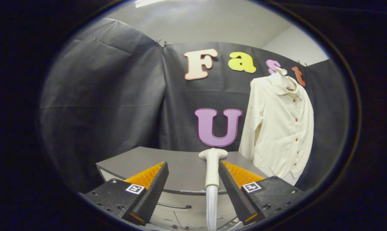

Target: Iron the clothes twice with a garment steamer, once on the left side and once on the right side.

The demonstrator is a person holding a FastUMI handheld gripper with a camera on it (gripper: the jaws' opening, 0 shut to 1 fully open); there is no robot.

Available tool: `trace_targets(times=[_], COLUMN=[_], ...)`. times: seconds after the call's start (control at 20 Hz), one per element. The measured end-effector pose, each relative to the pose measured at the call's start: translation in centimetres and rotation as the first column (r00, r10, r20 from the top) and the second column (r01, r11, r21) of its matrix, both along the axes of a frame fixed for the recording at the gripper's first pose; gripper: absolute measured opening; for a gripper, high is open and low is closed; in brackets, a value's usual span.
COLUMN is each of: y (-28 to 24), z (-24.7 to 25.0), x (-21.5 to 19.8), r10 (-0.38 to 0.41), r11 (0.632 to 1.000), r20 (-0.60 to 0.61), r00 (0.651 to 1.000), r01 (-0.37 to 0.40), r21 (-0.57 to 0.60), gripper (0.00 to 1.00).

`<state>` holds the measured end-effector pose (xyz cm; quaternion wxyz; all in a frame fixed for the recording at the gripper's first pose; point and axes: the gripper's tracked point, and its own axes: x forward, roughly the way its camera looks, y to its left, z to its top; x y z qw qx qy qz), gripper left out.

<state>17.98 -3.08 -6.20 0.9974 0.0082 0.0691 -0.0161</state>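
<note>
Seen from the gripper (pixel 191 168) itself, looking forward along its two fingers, which stand wide apart and grip nothing. Between them, close against the inner face of the right finger (pixel 230 181), a pale garment steamer (pixel 212 168): flared head uppermost, slim handle below, and a ribbed white hose (pixel 211 205) trailing downward; whether the steamer actually touches that finger cannot be told. The left finger (pixel 155 183) well apart from the steamer. Just beyond the fingertips, a grey table (pixel 167 163) with a pale rounded front edge. Further back and off to the right, past the right finger, a cream button-front shirt (pixel 280 128) hanging upright against the black cloth wall (pixel 110 102), collar at top, one long sleeve drooping toward the table's far corner. Above the cloth, a plain pale ceiling (pixel 199 22).
</note>
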Motion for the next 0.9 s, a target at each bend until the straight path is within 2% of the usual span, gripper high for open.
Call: trace_targets(times=[0.2, 0.65, 0.9], y=[-0.4, -2.0, -3.0], z=[-1.8, -4.9, -7.5], x=[2.3, 7.0, 8.9], r10=[-0.013, -0.065, -0.090], r11=[1.000, 0.997, 0.996], r20=[-0.040, -0.124, -0.192], r00=[0.999, 0.990, 0.977], r01=[0.012, 0.069, 0.090], r21=[-0.026, 0.022, -0.010], gripper=[0.94, 0.92, 0.86])
